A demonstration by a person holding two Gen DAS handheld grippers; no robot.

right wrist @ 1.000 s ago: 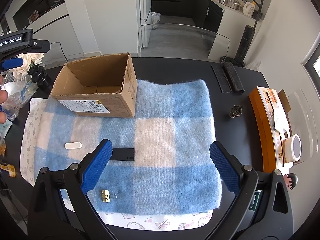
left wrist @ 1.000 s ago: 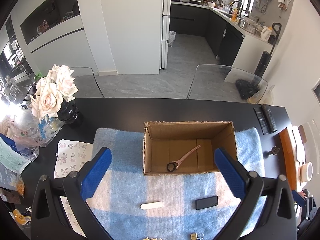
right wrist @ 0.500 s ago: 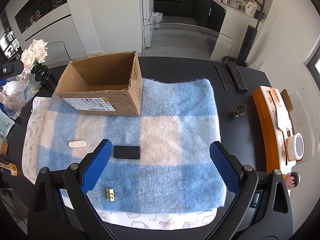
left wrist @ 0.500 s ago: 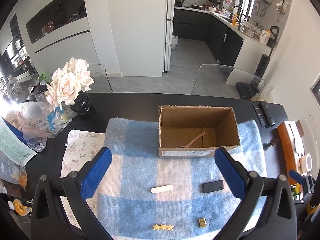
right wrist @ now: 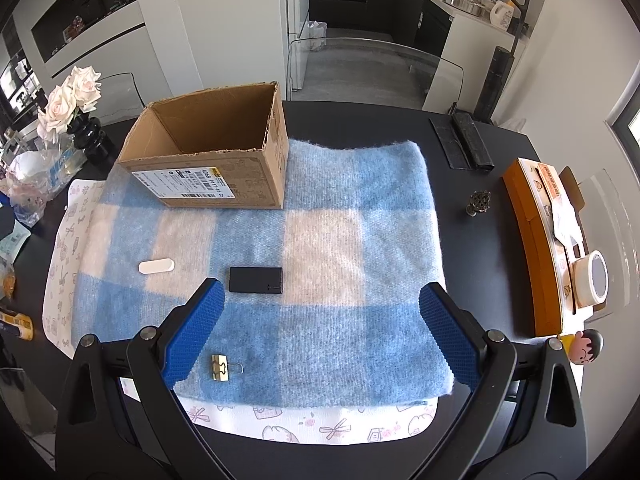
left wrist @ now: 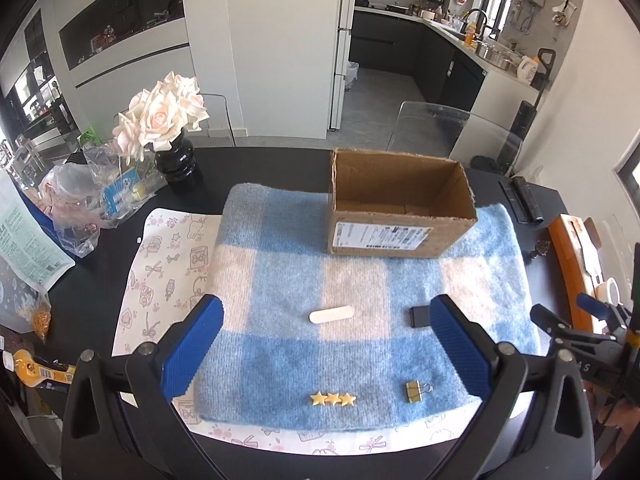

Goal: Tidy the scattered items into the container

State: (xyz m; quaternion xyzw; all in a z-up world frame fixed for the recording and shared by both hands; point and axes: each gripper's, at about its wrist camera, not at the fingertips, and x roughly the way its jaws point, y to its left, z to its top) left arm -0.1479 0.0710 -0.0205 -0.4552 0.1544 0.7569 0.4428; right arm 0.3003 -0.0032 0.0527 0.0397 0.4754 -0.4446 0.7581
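An open cardboard box point(left wrist: 400, 212) point(right wrist: 212, 152) stands at the far side of a blue-and-white checked cloth point(left wrist: 360, 280) point(right wrist: 320, 248). On the cloth lie a white oblong piece point(left wrist: 331, 315) point(right wrist: 156, 266), a black flat rectangle point(left wrist: 419, 316) point(right wrist: 256, 279), a gold binder clip point(left wrist: 416, 391) point(right wrist: 222, 367) and a strip of three yellow stars point(left wrist: 333, 399). My left gripper point(left wrist: 326, 344) hangs open above the near half of the cloth, holding nothing. My right gripper point(right wrist: 320, 332) is open too, over the cloth's near edge, with the black rectangle just beyond its left finger. The box's inside floor is hidden.
A black vase of pale roses point(left wrist: 168, 132) and plastic bags point(left wrist: 80, 200) sit at the left. Two black remotes point(right wrist: 464, 140), a small dark ornament point(right wrist: 478, 202), an orange box point(right wrist: 536, 240) and a tape roll point(right wrist: 592, 276) lie at the right. A patterned paper point(left wrist: 160, 272) lies under the cloth.
The left gripper has pulled back and up from the box, so the stars and clip now show. The right view has shifted slightly back. A pink clip seen in the box earlier is now hidden.
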